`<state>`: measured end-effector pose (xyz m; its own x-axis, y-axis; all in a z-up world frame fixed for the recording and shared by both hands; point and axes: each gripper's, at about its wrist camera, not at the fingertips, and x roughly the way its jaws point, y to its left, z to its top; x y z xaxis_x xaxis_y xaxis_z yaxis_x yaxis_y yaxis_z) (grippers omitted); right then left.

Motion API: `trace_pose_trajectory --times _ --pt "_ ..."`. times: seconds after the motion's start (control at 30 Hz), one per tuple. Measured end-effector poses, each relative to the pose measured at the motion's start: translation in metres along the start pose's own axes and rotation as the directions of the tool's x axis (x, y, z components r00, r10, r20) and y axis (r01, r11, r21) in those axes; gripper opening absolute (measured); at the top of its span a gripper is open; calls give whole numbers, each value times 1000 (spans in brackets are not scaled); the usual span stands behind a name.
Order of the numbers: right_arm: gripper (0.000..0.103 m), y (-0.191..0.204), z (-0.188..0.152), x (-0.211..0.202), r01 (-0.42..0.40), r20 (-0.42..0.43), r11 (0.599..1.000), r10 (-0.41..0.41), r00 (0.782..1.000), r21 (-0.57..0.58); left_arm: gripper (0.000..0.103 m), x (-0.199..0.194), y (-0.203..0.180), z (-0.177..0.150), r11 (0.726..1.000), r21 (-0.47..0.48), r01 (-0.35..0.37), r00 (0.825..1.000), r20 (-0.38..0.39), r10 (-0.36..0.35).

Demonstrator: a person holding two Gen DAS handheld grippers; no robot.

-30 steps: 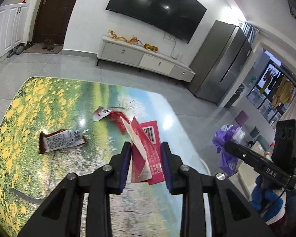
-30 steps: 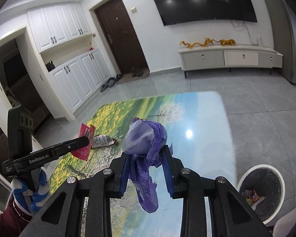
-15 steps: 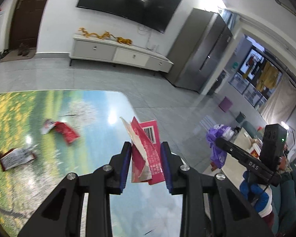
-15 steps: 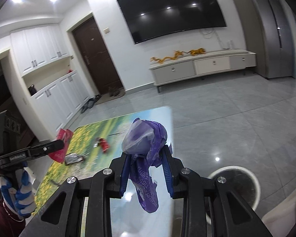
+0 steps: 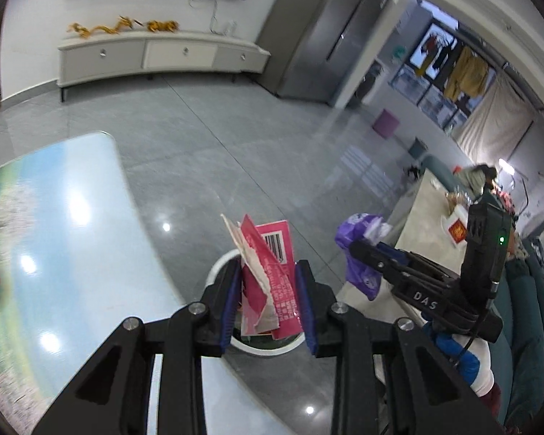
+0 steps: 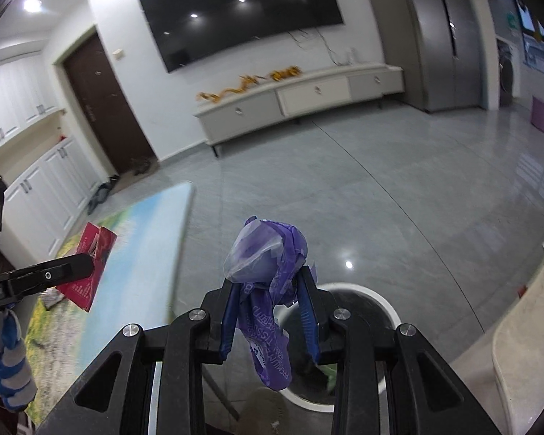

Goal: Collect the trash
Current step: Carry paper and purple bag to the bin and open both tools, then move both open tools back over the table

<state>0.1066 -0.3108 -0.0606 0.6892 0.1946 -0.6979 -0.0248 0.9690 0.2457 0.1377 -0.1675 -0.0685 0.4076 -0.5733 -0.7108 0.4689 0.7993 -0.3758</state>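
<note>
The left gripper (image 5: pixel 268 290) has its jaws clenched narrowly on a torn pink wrapper (image 5: pixel 272 272), above the white-rimmed trash bin (image 5: pixel 217 266). The right gripper (image 6: pixel 268 308) clamps a crumpled purple plastic bag (image 6: pixel 268 272) over that bin (image 6: pixel 377 299), beside the table (image 6: pixel 156 239).

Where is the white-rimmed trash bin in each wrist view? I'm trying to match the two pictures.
Left wrist: the trash bin sits lower centre, mostly hidden behind the red wrapper.
Right wrist: the bin sits lower centre-right, behind the purple bag.
Shared landmark: the white TV cabinet.
</note>
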Motion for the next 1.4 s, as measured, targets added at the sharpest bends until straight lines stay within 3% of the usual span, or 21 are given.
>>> trace_pose_trajectory --times 0.43,0.8,0.83,0.9,0.93,0.97,1.03,1.2,1.4 --pt "29 -67 -21 52 70 -123 990 -55 991 119 29 115 -21 10 999 17 -42 987 -155 44" --pt "32 -83 -29 69 99 -169 984 -74 983 146 30 154 -24 12 999 -34 -3 981 -193 -4" --pt "32 -84 -30 70 104 -174 984 -79 982 144 31 154 -23 11 999 -45 4 981 -195 -13" --pt "36 -84 -30 73 117 -184 983 -90 979 142 44 151 -18 10 998 -66 16 981 -193 -29" --pt "38 -85 -31 74 125 -190 982 -96 977 144 58 148 -17 10 997 -73 17 982 -186 -30" --pt "41 -85 -33 74 130 -192 981 -101 976 146 62 145 -17 10 997 -77 16 984 -176 -30" --pt "46 -87 -35 73 136 -192 979 -106 976 152 63 138 -16 11 996 -80 26 985 -165 -38" --pt "47 -85 -34 63 147 -182 977 -118 976 153 63 114 -17 13 998 -64 22 991 -131 -30" --pt "48 -68 -19 31 144 -113 981 -130 985 130 62 62 -25 14 999 12 -32 999 -22 32"
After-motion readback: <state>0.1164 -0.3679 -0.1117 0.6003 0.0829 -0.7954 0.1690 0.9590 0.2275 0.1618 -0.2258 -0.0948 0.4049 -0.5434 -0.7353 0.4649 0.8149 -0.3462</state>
